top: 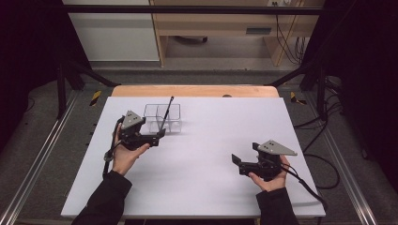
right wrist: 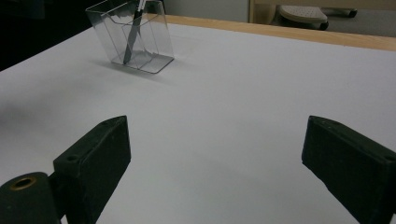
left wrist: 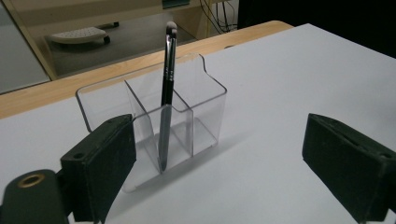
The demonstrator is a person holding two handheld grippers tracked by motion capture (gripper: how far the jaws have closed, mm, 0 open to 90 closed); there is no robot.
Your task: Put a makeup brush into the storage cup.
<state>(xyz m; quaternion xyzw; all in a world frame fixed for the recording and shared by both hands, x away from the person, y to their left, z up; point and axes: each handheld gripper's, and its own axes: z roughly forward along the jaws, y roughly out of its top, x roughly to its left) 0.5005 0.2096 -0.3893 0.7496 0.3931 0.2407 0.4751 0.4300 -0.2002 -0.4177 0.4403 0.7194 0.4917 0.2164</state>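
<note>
Left gripper (top: 162,133) level beside clear organizer (top: 163,117), jaws apart, nothing between. Right gripper (top: 236,160) low over table (top: 197,187), jaws apart, empty. One makeup brush (left wrist: 167,93) leaning upright in organizer's middle compartment.

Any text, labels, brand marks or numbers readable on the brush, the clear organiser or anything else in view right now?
None can be read.
Black-handled makeup brush: no print legible on the handle.
Clear plastic three-compartment organiser: bare, no label.
White table top: unmarked.
Small dark plate on the wooden furniture behind the table: too small and blurred to read.
</note>
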